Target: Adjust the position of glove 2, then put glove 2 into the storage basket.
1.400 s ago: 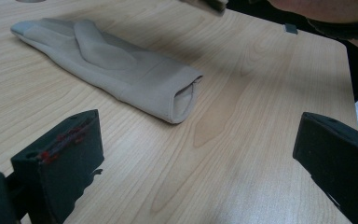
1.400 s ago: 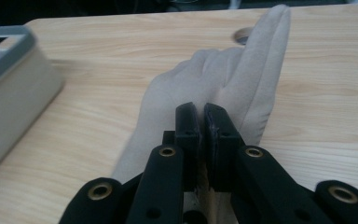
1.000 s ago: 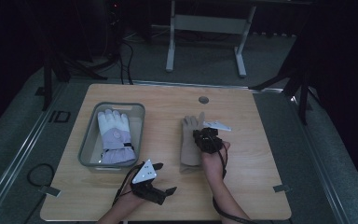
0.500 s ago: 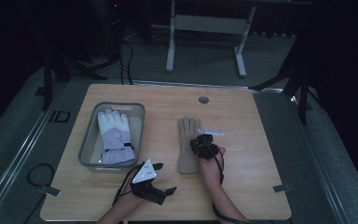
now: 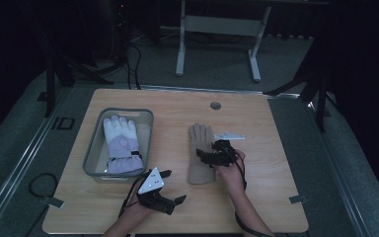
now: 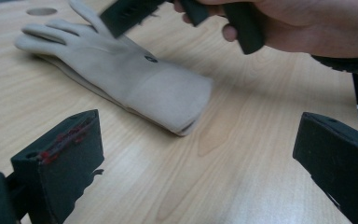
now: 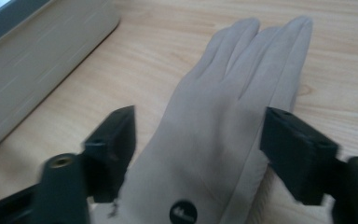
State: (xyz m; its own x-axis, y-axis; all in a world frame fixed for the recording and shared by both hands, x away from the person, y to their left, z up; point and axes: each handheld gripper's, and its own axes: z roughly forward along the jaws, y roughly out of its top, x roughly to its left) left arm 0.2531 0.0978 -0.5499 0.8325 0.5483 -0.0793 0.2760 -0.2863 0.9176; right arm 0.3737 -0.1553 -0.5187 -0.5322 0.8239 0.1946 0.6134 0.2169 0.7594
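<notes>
Nearest to the person, the left hand-held gripper point(image 5: 170, 200) rests low on the counter point(image 5: 271, 197) with its jaws wide apart and nothing between them. A little farther, the right hand-held gripper point(image 5: 208, 157) hangs just over the beige glove point(image 5: 200, 158), jaws spread to both sides of the palm but not closed on it. The glove lies flat, its long axis running away from the person, cuff near and fingers far. Farther left, a white glove point(image 5: 122, 143) lies in the grey tray point(image 5: 92, 148). The right hand is clearly nearer the beige glove.
</notes>
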